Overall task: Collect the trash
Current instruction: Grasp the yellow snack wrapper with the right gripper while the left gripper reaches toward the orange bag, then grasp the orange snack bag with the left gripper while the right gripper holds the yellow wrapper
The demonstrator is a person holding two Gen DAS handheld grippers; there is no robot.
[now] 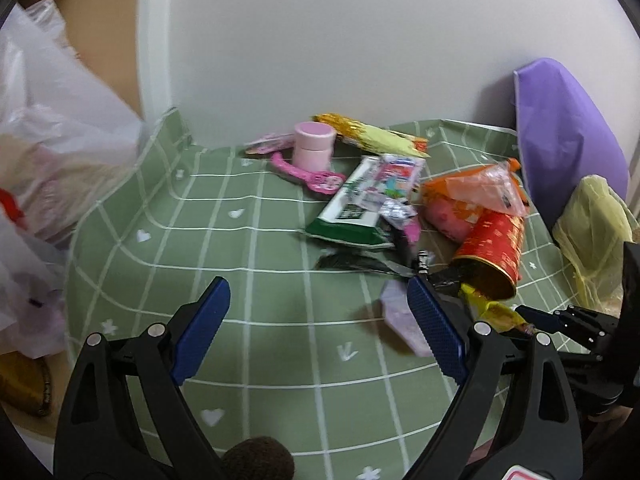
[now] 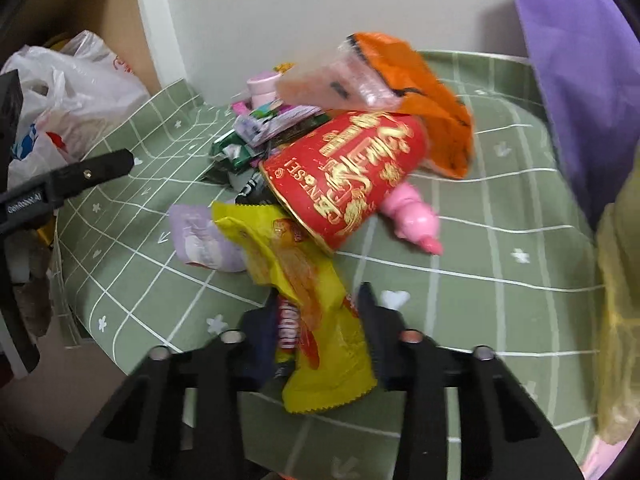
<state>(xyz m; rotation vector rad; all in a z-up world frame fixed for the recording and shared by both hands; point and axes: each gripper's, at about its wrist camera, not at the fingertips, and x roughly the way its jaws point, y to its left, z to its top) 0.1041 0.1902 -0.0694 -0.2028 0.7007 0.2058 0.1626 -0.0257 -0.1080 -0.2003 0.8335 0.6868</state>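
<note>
My right gripper [image 2: 316, 316] is shut on a yellow snack wrapper [image 2: 308, 288], whose far end touches a red paper cup [image 2: 348, 184] lying on its side. The wrapper and gripper also show in the left wrist view [image 1: 496, 312]. My left gripper [image 1: 316, 316] is open and empty above the green checked tablecloth [image 1: 240, 280]. A trash pile lies beyond: a green-white packet [image 1: 352, 208], an orange wrapper [image 1: 472, 188], a pink round box [image 1: 314, 146], a pale purple packet [image 1: 400, 320] and a pink toy [image 2: 416, 216].
White plastic bags [image 1: 48, 152] hang off the table's left edge. A purple sheet [image 1: 560, 136] and a yellow bag [image 1: 592, 232] stand at the right. A white wall runs behind the table.
</note>
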